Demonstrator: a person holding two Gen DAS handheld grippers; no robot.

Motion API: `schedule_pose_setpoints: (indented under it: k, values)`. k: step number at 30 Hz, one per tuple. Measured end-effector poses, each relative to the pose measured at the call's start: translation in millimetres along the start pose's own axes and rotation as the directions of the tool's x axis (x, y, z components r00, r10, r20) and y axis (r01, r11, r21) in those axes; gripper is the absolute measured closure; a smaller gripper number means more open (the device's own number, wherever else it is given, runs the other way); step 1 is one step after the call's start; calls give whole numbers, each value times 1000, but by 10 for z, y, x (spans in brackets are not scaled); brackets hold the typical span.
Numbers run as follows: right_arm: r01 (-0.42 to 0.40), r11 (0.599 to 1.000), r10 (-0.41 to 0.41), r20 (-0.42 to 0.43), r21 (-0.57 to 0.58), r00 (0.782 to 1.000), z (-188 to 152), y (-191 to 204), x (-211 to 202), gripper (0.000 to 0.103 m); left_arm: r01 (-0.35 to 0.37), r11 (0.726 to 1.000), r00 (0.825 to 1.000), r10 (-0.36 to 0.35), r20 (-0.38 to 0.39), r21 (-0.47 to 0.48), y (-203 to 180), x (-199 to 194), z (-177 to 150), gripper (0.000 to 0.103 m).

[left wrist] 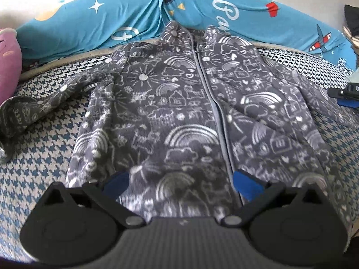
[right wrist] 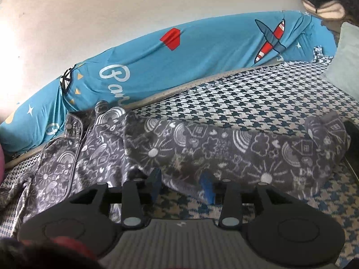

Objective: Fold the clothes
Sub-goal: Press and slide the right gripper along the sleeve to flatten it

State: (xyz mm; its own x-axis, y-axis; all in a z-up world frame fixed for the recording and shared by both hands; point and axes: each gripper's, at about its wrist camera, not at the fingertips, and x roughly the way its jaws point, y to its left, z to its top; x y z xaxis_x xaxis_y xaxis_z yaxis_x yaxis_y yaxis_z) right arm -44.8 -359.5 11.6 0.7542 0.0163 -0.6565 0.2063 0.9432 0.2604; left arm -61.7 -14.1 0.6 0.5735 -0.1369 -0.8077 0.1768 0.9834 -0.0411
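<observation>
- Left wrist view: you are holding the left gripper (left wrist: 180, 185) over the hem of the grey patterned jacket (left wrist: 190, 116), its blue-padded fingers (left wrist: 246, 187) standing wide apart and gripping nothing.
- The jacket is lying front up and zipped on the houndstooth bed cover (left wrist: 44, 157), collar pointing toward the blue bedding (left wrist: 134, 18) along the wall.
- One sleeve (left wrist: 44, 105) is trailing out toward a pink cushion (left wrist: 9, 62).
- Right wrist view: you are holding the right gripper (right wrist: 180, 187) at the near edge of the other sleeve (right wrist: 246, 152), which is stretching outward across the cover.
- Its fingers are standing partly apart; whether they are touching the fabric cannot be told.
</observation>
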Motion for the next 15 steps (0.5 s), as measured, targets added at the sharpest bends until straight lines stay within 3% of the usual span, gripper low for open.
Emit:
schedule_pose_setpoints:
  k: [15]
  values:
    - [-2,998,2,5,-56,1000,102,23,366,61,-22,999,1000,22,-11,-42,-55,338,361,0]
